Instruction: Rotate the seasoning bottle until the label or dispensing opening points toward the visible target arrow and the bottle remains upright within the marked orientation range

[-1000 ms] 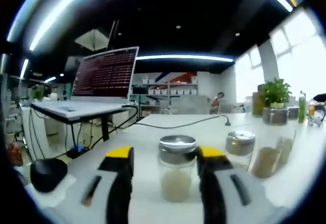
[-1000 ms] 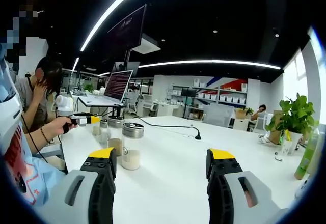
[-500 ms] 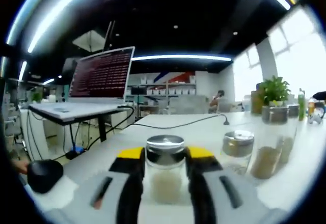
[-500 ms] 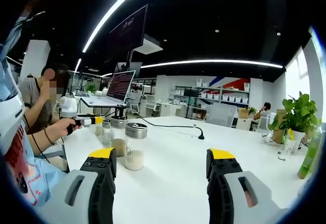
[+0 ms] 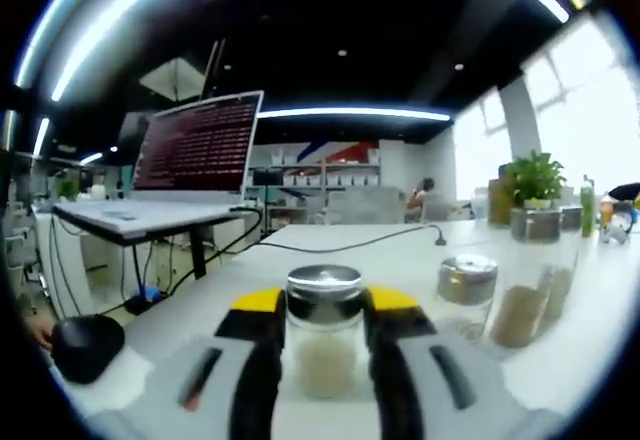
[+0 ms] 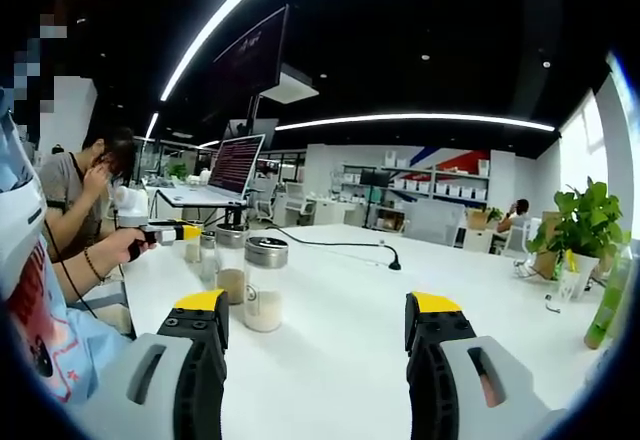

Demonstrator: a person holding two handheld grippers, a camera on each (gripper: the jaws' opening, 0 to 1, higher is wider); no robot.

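Yellow-tipped left gripper [image 5: 322,335] clamps seasoning bottle [image 5: 322,340]; right gripper [image 6: 317,335] spread.

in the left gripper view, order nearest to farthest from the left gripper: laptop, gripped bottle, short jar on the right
1. Gripped bottle, between the left gripper's jaws.
2. Short jar, right of it on the table.
3. Laptop, far left on a separate desk.

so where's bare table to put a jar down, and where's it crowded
Free: the white table between the right gripper and the black cable. Crowded: the seasoning bottles cluster beside the left gripper, which is shut on one bottle.
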